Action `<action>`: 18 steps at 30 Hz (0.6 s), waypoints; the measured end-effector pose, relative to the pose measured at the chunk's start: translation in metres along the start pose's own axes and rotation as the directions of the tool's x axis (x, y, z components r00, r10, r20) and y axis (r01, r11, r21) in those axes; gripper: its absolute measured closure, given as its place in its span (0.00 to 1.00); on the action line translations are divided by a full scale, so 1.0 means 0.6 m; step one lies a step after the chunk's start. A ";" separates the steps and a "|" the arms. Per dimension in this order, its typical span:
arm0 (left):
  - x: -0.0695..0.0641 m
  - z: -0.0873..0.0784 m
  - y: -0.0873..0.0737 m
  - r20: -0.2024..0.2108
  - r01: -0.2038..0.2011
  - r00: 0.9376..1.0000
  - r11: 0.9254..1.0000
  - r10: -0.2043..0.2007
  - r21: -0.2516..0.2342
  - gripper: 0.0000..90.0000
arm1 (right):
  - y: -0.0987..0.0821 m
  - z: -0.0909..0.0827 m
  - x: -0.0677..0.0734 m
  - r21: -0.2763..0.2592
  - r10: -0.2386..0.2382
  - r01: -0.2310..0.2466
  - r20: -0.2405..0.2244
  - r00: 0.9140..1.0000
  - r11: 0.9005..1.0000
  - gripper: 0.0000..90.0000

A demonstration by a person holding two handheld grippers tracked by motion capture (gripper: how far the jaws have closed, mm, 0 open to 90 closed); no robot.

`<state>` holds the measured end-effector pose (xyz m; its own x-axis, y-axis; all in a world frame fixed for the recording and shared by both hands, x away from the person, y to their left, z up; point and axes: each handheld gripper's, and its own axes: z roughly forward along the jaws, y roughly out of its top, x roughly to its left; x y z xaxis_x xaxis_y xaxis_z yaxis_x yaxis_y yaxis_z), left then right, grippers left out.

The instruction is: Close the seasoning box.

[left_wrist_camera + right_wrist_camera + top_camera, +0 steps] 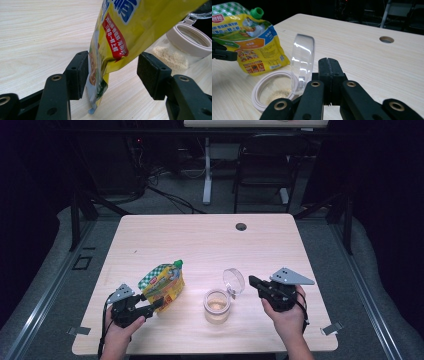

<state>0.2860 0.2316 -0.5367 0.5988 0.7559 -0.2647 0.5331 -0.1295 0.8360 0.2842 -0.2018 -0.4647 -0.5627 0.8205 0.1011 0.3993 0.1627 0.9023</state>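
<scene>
A yellow pouch (pixel 162 282) with a green cap (pixel 178 264) stands tilted on the table (pixel 200 240). My left gripper (pixel 156 305) is at its bottom corner. In the left gripper view the jaws (pixel 112 72) stand open around the pouch (pixel 120 30); the left pad (pixel 78 73) lies against it and the right pad (pixel 150 72) is apart from it. A clear jar (pixel 217 306) with some beige powder (pixel 275 94) stands open, its hinged lid (pixel 233 281) upright. My right gripper (pixel 251 281) is shut and empty, its tips (pixel 328 66) just beside the lid (pixel 302 60).
A cable hole (pixel 241 226) sits near the table's far edge. Beyond the table stand a chair (pixel 265 165) and a desk leg (pixel 207 170) in a dark room.
</scene>
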 end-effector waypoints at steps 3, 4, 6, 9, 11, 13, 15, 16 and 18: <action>-0.001 -0.001 0.000 0.005 -0.003 1.000 1.000 0.003 0.002 0.48 | -0.004 0.003 -0.003 0.010 0.000 0.000 0.009 1.000 1.000 1.00; -0.001 -0.001 0.000 0.004 -0.002 1.000 1.000 0.002 -0.002 0.48 | -0.005 0.004 -0.004 0.011 0.003 -0.003 0.012 1.000 1.000 1.00; -0.002 -0.001 0.000 0.004 -0.004 1.000 1.000 0.004 -0.003 0.48 | -0.008 0.006 -0.006 0.014 0.009 -0.009 0.012 1.000 1.000 1.00; -0.002 -0.001 0.000 0.003 -0.004 1.000 1.000 0.004 -0.002 0.48 | -0.011 0.009 -0.009 0.020 0.017 -0.017 0.017 1.000 1.000 1.00; -0.002 0.000 0.000 -0.001 -0.008 1.000 1.000 0.008 0.000 0.48 | -0.013 0.011 -0.009 0.012 0.023 -0.023 0.020 1.000 1.000 1.00; -0.002 0.000 0.000 0.001 -0.010 1.000 1.000 0.010 0.005 0.48 | -0.014 0.012 -0.010 0.012 0.023 -0.023 0.023 0.999 1.000 1.00; -0.004 0.000 0.000 0.001 -0.015 1.000 1.000 0.015 0.007 0.48 | -0.015 0.013 -0.011 0.011 0.021 -0.022 0.027 0.999 1.000 1.00; -0.004 -0.001 -0.001 0.001 -0.016 1.000 1.000 0.016 0.009 0.48 | -0.016 0.014 -0.011 0.011 0.025 -0.025 0.027 0.999 1.000 1.00; -0.004 0.000 -0.001 0.000 -0.015 1.000 1.000 0.015 0.006 0.48 | -0.016 0.015 -0.011 0.010 0.023 -0.023 0.028 0.999 1.000 1.00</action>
<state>0.2844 0.2301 -0.5366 0.6068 0.7539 -0.2519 0.5275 -0.1449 0.8371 0.2903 -0.2039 -0.4778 -0.5329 0.8390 0.1100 0.4194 0.1490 0.8955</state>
